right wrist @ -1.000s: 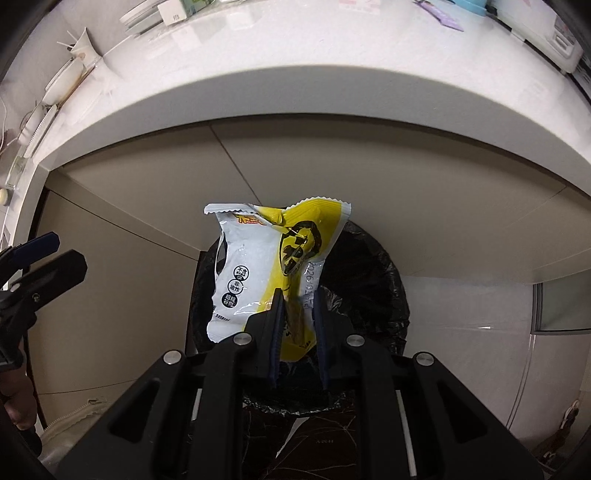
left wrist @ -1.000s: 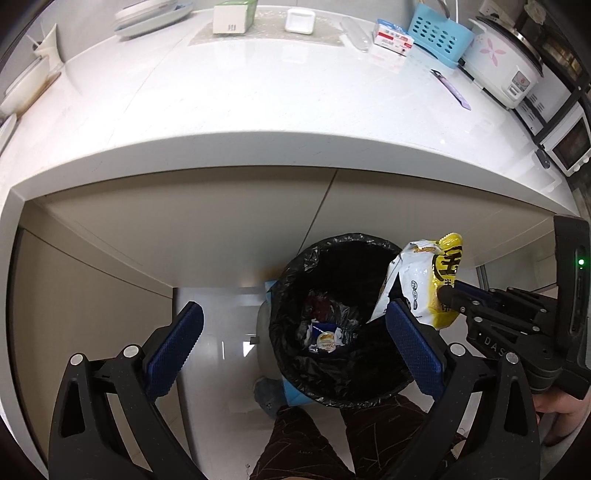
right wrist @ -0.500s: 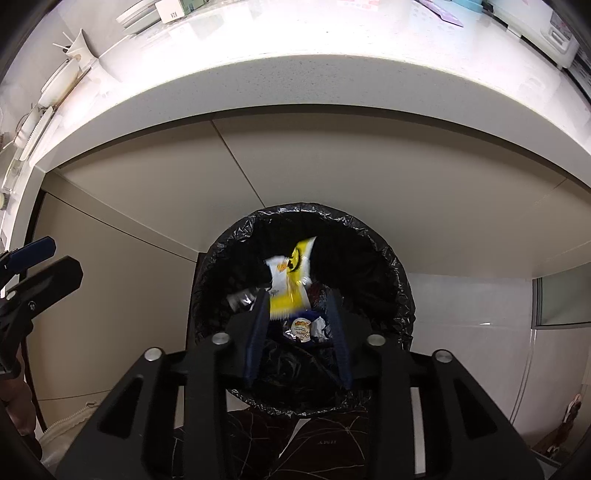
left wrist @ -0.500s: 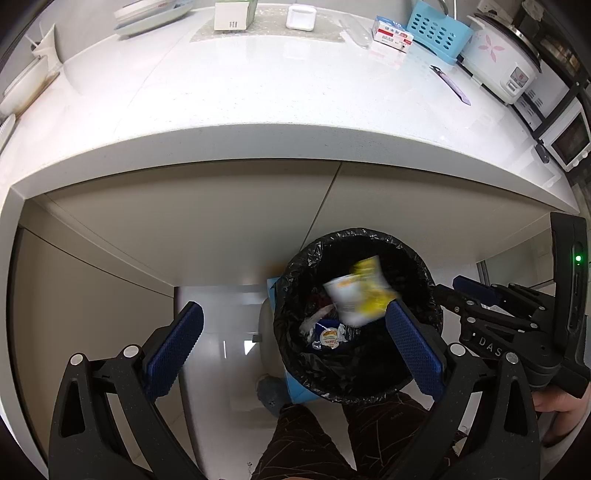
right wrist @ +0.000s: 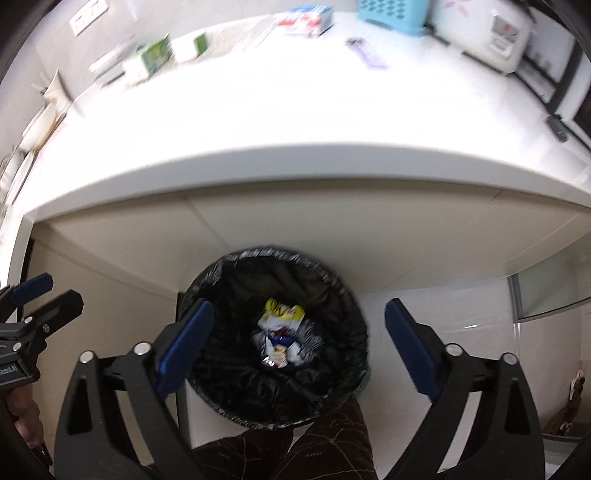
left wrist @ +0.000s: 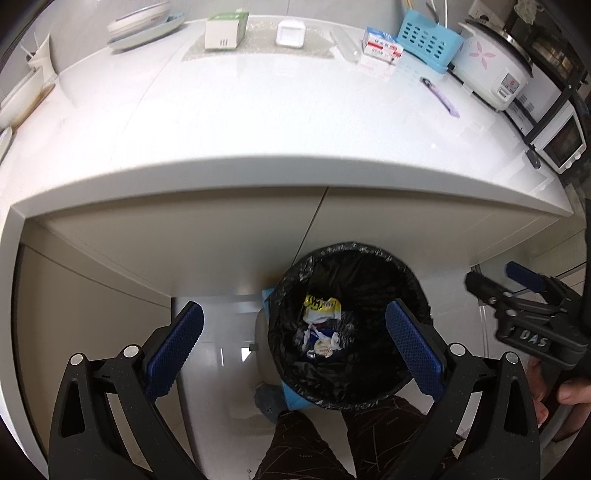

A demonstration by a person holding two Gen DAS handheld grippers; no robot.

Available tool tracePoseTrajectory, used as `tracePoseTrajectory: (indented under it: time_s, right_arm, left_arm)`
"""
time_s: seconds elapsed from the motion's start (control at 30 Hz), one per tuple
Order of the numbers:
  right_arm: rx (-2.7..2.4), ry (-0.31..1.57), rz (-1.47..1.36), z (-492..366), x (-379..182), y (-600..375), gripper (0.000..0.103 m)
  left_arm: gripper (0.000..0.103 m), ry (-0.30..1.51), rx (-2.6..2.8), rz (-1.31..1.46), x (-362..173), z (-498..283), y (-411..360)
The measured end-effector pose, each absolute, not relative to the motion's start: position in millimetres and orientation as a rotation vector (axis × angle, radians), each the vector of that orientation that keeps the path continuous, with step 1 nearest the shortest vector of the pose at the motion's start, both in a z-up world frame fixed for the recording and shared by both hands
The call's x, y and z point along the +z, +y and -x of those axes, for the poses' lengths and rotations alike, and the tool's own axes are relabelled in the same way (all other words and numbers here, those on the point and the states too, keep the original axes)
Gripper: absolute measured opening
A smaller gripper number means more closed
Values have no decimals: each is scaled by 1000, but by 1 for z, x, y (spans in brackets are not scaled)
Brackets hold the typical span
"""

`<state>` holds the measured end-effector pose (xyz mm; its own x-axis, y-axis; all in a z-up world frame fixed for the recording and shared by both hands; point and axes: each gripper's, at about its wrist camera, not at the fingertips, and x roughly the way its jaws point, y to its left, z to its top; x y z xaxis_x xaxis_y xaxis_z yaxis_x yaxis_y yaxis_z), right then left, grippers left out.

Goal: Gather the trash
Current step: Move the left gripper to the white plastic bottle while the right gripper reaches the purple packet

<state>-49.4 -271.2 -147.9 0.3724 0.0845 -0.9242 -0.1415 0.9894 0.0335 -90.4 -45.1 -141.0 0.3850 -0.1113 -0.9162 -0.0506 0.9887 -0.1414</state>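
A bin lined with a black bag (left wrist: 291,291) stands on the floor under the counter edge; it also shows in the right wrist view (right wrist: 351,295). A yellow and white snack wrapper (left wrist: 320,307) lies inside on other trash, and shows in the right wrist view (right wrist: 280,314). My left gripper (left wrist: 293,345) is open and empty above the bin. My right gripper (right wrist: 298,341) is open and empty above the bin; it also appears at the right of the left wrist view (left wrist: 517,291).
The white counter (left wrist: 280,122) holds a purple utensil (left wrist: 441,96), a blue basket (left wrist: 428,38), a small red and white box (left wrist: 380,46), a green and white box (left wrist: 225,29), plates (left wrist: 142,26) and a rice cooker (left wrist: 495,62). The person's legs (left wrist: 317,443) are below the bin.
My right gripper opened and let go of the yellow wrapper, which fell into the bin. The right gripper then drew back and up. The left gripper stayed open.
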Motion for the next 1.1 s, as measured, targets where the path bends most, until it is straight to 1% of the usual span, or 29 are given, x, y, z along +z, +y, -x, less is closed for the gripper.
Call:
tracePoseTrajectory:
  time_s: [0.13, 0.43, 0.57, 0.9, 1.1]
  right_arm:
    - [122, 1149, 42, 34, -125, -284, 93]
    - [141, 1099, 39, -23, -85, -307, 93]
    - [154, 1095, 37, -50, -73, -316, 93]
    - [170, 1064, 61, -109, -50, -327, 93]
    - [180, 1050, 69, -142, -42, -328, 93]
  left_arm:
    - [97, 1157, -39, 147, -128, 76, -49]
    - [97, 1135, -18, 149, -96, 21, -64]
    - [97, 1137, -7, 192, -85, -7, -68]
    - [97, 1102, 25, 194, -54, -69, -72]
    - [97, 1085, 57, 195, -44, -102, -64]
